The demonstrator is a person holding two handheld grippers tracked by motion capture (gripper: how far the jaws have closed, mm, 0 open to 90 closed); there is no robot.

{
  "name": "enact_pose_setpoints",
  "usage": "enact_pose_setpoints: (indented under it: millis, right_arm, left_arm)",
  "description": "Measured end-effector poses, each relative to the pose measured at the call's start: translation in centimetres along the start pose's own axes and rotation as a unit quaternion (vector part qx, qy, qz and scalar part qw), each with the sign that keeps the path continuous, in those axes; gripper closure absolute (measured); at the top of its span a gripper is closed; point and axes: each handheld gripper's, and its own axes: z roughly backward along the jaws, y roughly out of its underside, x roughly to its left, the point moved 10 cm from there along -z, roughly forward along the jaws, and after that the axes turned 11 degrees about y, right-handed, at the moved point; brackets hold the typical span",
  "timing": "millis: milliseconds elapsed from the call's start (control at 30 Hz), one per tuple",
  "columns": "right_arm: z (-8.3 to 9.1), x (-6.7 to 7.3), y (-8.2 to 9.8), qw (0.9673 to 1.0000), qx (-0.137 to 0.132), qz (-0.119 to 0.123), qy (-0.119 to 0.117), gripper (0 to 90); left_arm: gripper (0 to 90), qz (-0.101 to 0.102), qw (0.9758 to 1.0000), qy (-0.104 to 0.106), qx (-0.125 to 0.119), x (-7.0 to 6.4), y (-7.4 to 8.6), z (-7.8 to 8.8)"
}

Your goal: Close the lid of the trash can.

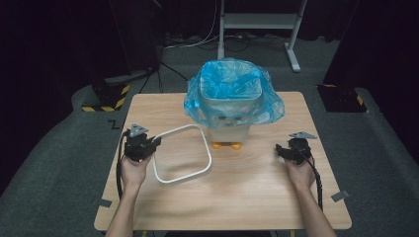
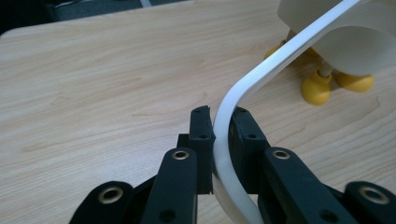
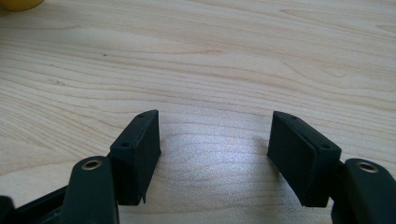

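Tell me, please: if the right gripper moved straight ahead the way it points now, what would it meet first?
Probably nothing soon. The right gripper, jaws open and empty, points over bare light wooden table. The nearest thing is a yellow foot of the white bin, off to the side.

The table (image 1: 257, 197) is seen to be of pale wood, its grain clearly marked and its surface smooth with a soft satin sheen; a faint patch of reflected light is shown on it between the right gripper's jaws; the white ring (image 1: 183, 154) is made of what looks like smooth, matt plastic, thin and flat-banded; the bin (image 1: 228, 118) is of cream plastic, smooth and dull; its feet (image 2: 316, 88) are of glossy yellow plastic; the bag (image 1: 232, 89) is of thin, crinkled, translucent blue film, glossy in places; the left gripper (image 2: 223, 140) and right gripper (image 3: 215, 149) are formed of matt black plastic, with brass-coloured metal eyelets set in.
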Motion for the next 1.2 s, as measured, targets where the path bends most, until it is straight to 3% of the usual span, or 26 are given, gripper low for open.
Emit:
enact_pose_setpoints:
  millis: [467,833,1200]
  right_arm:
    - [0.0,0.0,0.1,1.0,0.002,-0.001,0.002,33.8]
    - [0.1,0.0,0.1,1.0,0.002,-0.002,0.001,33.6]
    - [0.1,-0.1,0.2,1.0,0.0,0.001,0.001,32.9]
  left_arm:
    - [80.4,-0.011,0.9997,0.02,-0.013,-1.3,-2.0,2.3]
    - [80.3,-0.014,0.9997,0.019,-0.007,-1.1,-2.7,3.4]
    - [80.3,-0.015,0.9996,0.021,-0.012,-0.7,-5.3,3.8]
